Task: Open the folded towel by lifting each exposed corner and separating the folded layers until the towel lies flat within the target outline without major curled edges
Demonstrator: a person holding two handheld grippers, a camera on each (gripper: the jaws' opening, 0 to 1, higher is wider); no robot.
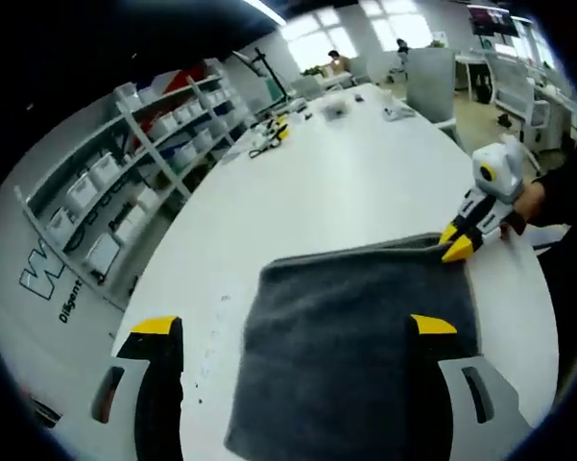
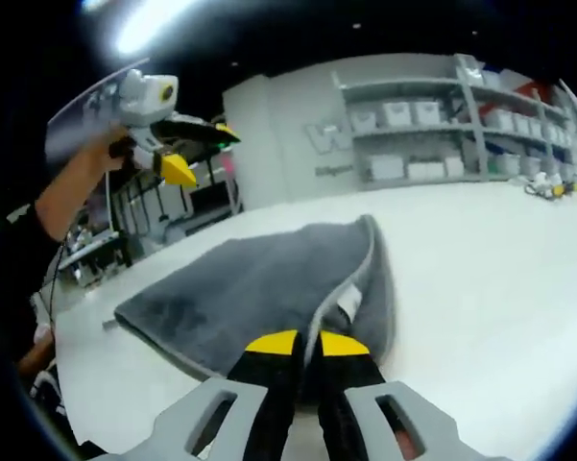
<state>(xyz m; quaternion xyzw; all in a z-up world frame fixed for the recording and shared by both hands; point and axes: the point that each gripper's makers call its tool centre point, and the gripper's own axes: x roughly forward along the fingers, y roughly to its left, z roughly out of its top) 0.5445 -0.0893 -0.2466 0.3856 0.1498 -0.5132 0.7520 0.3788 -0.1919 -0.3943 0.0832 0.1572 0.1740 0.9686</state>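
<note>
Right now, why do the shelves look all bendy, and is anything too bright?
Left gripper view: the fisheye lens bows the shelves, and the far windows glare white. Right gripper view: a ceiling light smears bright, while the gray towel stays fairly sharp.

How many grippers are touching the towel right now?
1. The right gripper is shut on a corner of the grey towel; the left gripper hovers open above it, off the cloth.

Left claw [image 1: 288, 327], right claw [image 2: 305, 343]: grey bodies, black jaws, yellow tips.
</note>
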